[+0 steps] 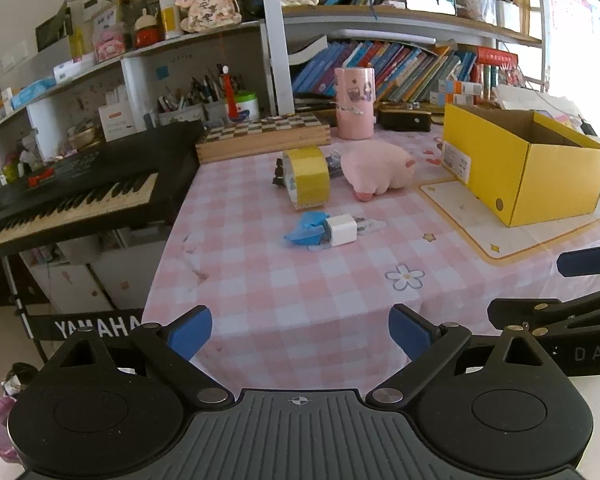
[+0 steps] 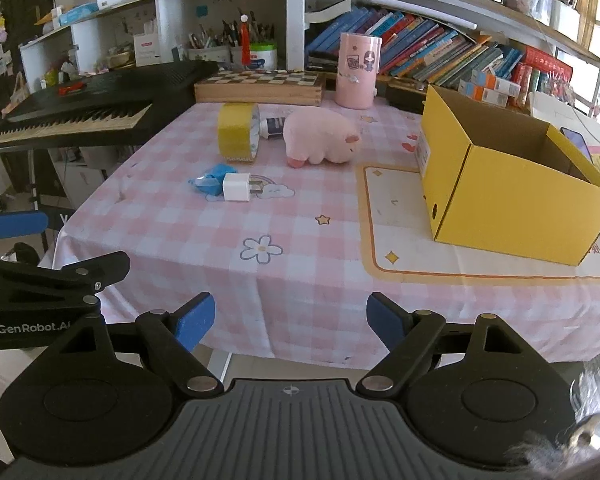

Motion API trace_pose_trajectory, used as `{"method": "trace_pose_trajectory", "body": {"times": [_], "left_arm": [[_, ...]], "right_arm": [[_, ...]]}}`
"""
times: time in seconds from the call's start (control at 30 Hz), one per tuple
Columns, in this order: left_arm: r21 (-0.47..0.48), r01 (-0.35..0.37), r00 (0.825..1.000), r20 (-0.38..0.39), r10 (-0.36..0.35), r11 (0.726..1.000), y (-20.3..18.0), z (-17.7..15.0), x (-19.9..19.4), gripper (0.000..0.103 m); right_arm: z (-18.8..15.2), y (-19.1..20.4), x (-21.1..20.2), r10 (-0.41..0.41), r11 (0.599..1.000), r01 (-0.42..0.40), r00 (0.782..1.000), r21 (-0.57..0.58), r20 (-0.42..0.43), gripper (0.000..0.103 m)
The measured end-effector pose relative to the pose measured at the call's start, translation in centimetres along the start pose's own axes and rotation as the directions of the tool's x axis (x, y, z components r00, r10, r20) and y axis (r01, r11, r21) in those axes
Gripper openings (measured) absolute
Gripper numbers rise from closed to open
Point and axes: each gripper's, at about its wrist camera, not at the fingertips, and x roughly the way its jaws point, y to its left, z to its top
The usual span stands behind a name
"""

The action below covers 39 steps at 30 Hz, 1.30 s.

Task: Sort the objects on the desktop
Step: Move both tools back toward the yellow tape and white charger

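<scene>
The work surface is a tabletop (image 2: 300, 272) under a pink checked cloth, backed by crowded bookshelves, with a black keyboard (image 2: 84, 114) butted against its left edge.

Layout, left to right:
- Toward the far left corner, a yellow tape roll (image 2: 238, 132) stands on its edge. A small white bottle (image 2: 274, 126) lies just behind it, touching the pink plush toy (image 2: 320, 140).
- Nearer me, a crumpled blue wrapper (image 2: 210, 182) lies against a white charger plug (image 2: 238, 187), prongs pointing right.
- Along the right edge, an open yellow box (image 2: 512, 184) rests on a cream mat (image 2: 400, 240). I judge it to be the sorting bin; it appears empty from here.

Gripper state: my left gripper (image 1: 300, 336) and my right gripper (image 2: 290, 322) both hang off the near edge with the fingers spread apart and nothing between them. Neither touches any object.

Hazards from here:
- The tape roll can roll toward the left edge if nudged on approach.
- The wrapper and plug touch, so a grasp on one may drag the other.
- The bottle is wedged behind the plush; reaching it first may topple the roll.
- My two grippers sit close side by side, so simultaneous reaches could collide.
</scene>
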Motion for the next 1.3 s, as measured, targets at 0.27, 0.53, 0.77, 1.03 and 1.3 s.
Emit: {"method": "trace_pose_trajectory", "body": {"times": [0.27,0.53,0.77,1.03,1.3], "left_arm": [[-0.001,-0.004,1.0,-0.014,0.004,1.0,-0.3,0.7,1.4,0.097],[-0.012,-0.036,0.999,-0.036,0.036,0.999,-0.4,2.0,3.5,0.097],[-0.026,-0.056,0.997,-0.062,0.054,0.998,-0.9,3.1,5.6,0.097],[-0.048,-0.083,0.993,-0.087,0.078,0.995,-1.8,4.7,8.2,0.097],[-0.071,-0.126,0.985,-0.13,0.116,0.989,-2.2,5.9,10.5,0.097]], "right_arm": [[0.7,-0.5,1.3,0.01,1.0,-0.01,1.0,-0.006,-0.023,0.083],[2.7,-1.4,3.4,0.035,0.999,-0.035,0.999,-0.019,-0.01,0.083],[4.7,-2.8,5.8,0.053,0.998,-0.054,0.998,-0.034,-0.013,0.083],[7.1,-4.8,8.6,0.083,0.995,-0.084,0.996,-0.055,-0.028,0.083],[9.1,-6.3,11.7,0.131,0.988,-0.134,0.99,-0.07,-0.058,0.082]]}}
